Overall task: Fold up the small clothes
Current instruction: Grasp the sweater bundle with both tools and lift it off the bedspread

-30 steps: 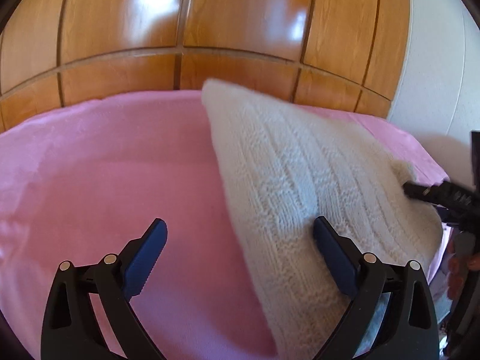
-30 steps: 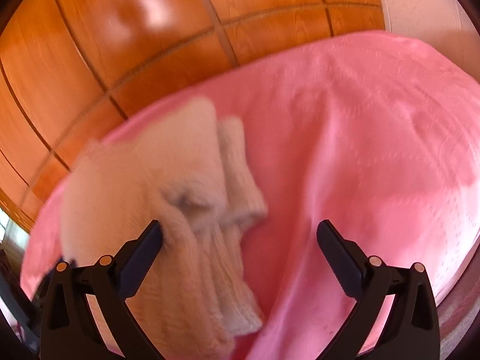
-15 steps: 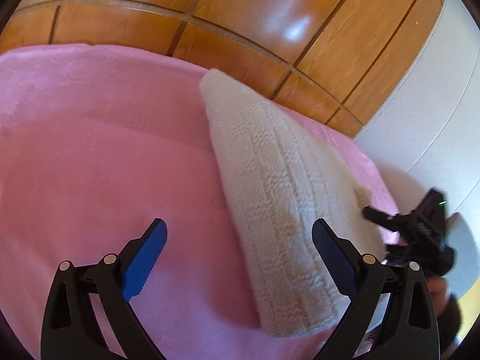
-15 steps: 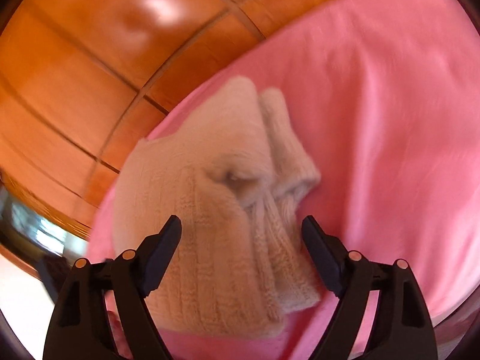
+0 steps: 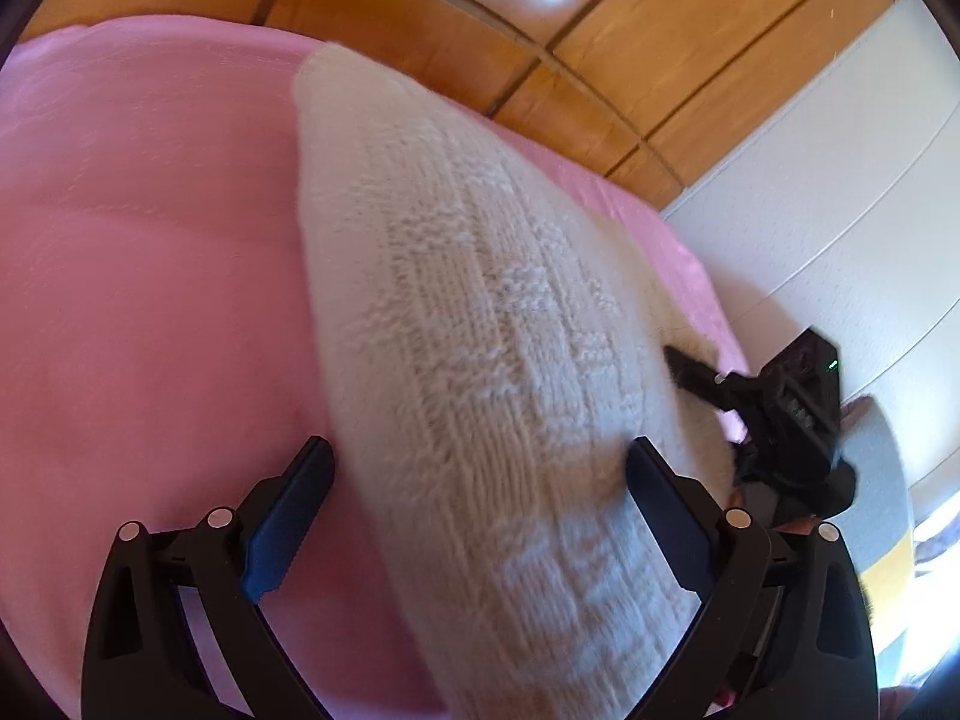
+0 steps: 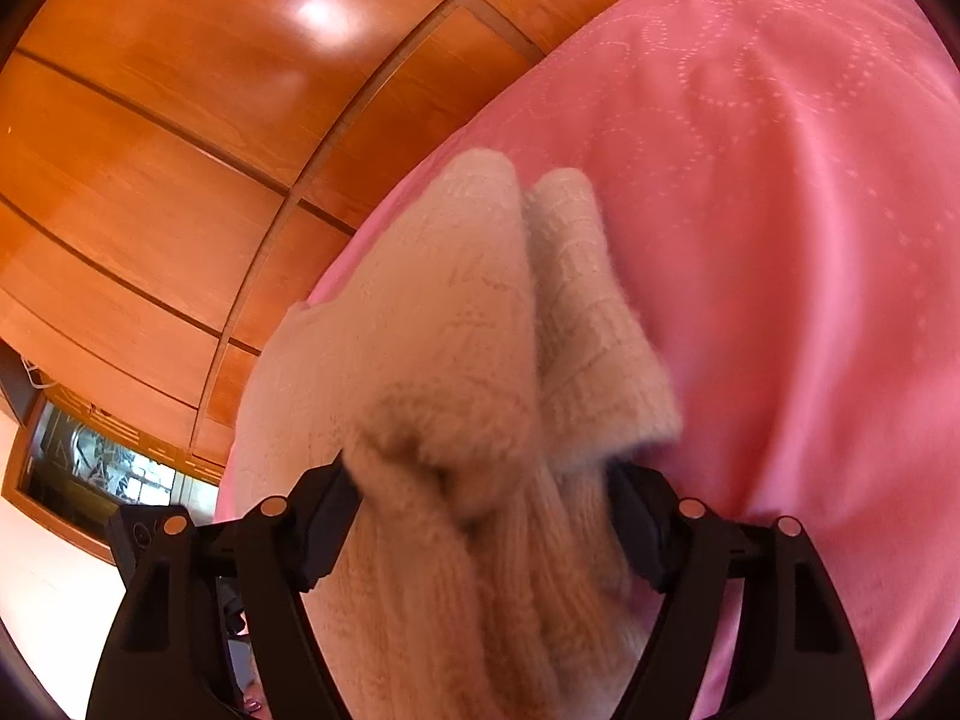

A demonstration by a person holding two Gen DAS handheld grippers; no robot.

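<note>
A cream knitted sweater lies folded on a pink bed cover. My left gripper is open, its jaws on either side of the sweater's near end. In the right wrist view the sweater shows its folded sleeves, and my right gripper is open with its jaws around the bunched near edge. The right gripper also shows in the left wrist view at the sweater's right edge.
A glossy wooden panelled wall stands behind the bed and a white wall to the right. The pink cover spreads wide to the right of the sweater. A dark window is at lower left.
Both grippers have moved in toward the sweater. The right jaws have narrowed and now straddle the bunched edge. The left jaws now straddle the sweater's near end.
</note>
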